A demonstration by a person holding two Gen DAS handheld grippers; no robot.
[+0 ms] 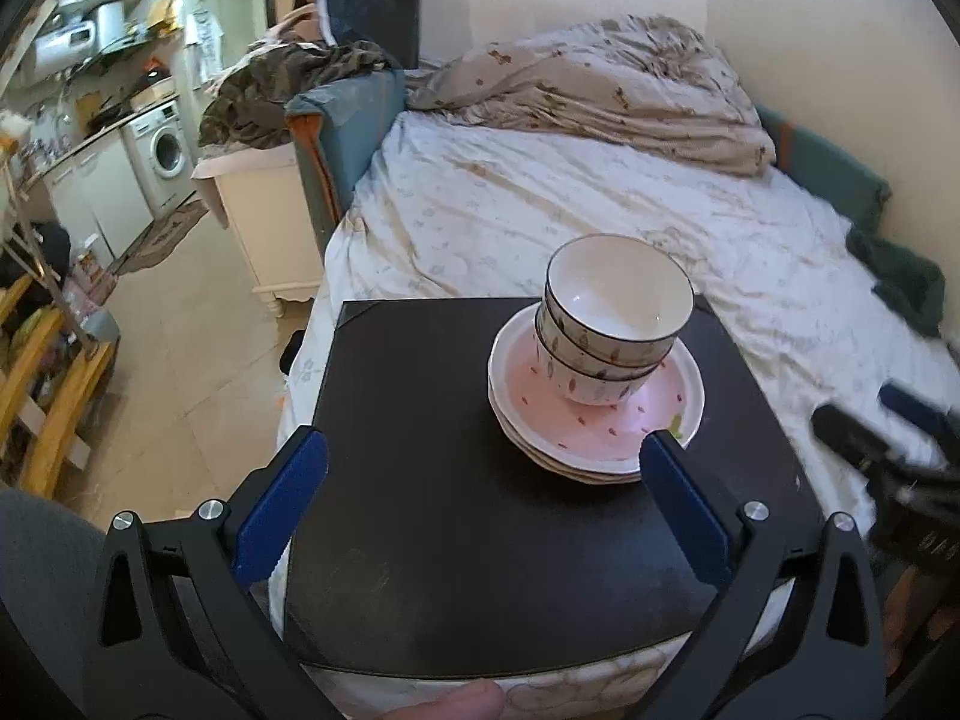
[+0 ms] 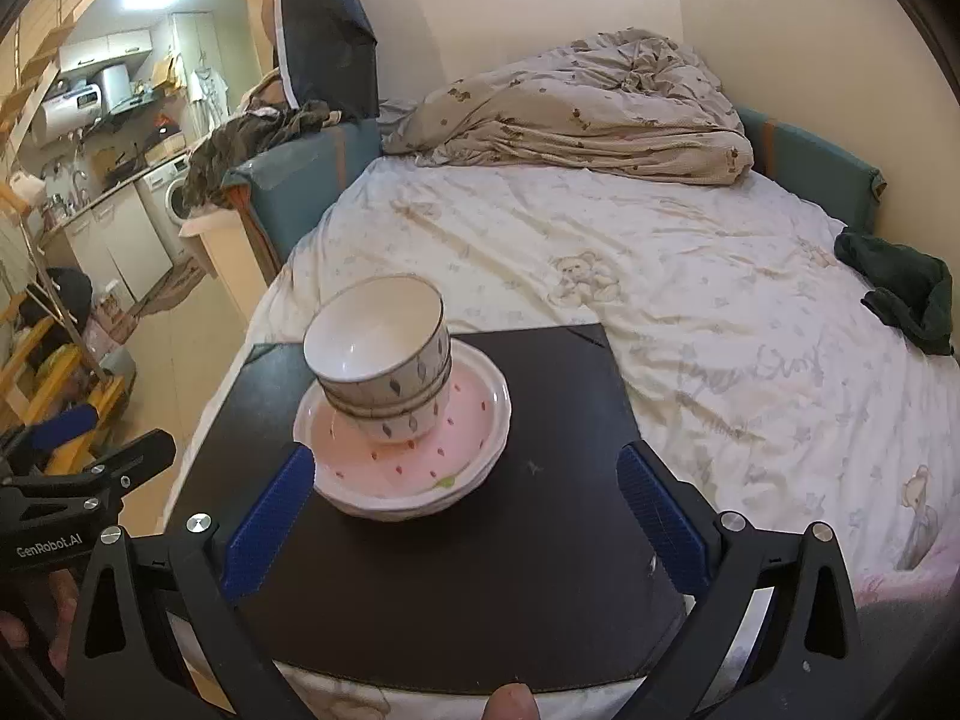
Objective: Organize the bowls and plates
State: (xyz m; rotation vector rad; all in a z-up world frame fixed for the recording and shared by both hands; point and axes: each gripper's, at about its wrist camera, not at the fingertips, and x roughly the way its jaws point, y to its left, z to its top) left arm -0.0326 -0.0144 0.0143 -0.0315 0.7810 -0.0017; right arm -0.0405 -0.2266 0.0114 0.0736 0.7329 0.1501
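Observation:
A stack of white bowls with leaf marks (image 1: pixel 612 324) (image 2: pixel 384 354) stands nested on a stack of pink plates (image 1: pixel 600 426) (image 2: pixel 414 462). The stack sits on a black board (image 1: pixel 450 528) (image 2: pixel 480 570) that lies on the bed. My left gripper (image 1: pixel 480 468) is open and empty, close in front of the plates, its right finger near their rim. My right gripper (image 2: pixel 468 480) is open and empty, its left finger by the plates' near left rim. Each gripper shows blurred at the edge of the other's view.
The bed (image 2: pixel 690 300) with a white sheet and a crumpled duvet (image 1: pixel 600 90) lies beyond the board. A dark green cloth (image 2: pixel 900 294) lies at the right. A white cabinet (image 1: pixel 264 228), a kitchen with a washing machine (image 1: pixel 162 150) and a yellow wooden frame (image 1: pixel 42 384) are at the left.

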